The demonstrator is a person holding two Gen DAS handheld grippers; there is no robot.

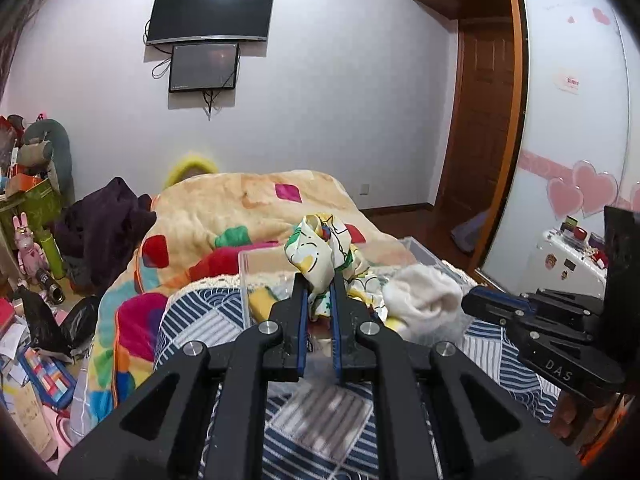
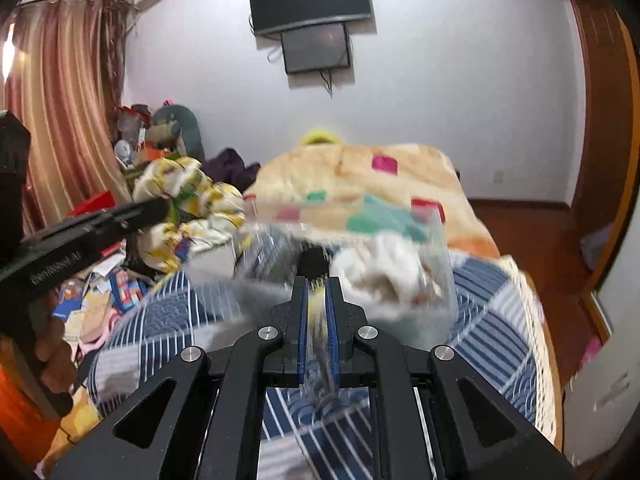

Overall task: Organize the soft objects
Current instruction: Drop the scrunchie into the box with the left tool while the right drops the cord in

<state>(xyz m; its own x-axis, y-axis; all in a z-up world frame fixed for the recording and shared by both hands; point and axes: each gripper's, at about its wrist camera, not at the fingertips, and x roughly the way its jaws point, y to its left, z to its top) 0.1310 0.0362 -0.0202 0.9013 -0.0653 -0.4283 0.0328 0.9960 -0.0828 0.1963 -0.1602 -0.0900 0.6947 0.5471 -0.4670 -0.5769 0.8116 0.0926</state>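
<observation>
Left wrist view: my left gripper (image 1: 319, 286) pinches the yellow-green printed white cloth (image 1: 316, 254) above the clear plastic bin (image 1: 245, 280); my right gripper (image 2: 318, 294) clamps the bin's near wall. Lower the cloth fully inside before letting go.

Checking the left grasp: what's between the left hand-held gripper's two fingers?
A bunched printed cloth, pinched between the left hand-held gripper fingers, seen in the left wrist view.

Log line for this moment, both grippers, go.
left gripper: shut on patterned cloth, raised over clear bin | right gripper: shut on bin's near wall | white cloth: in bin | bin on bed
</observation>
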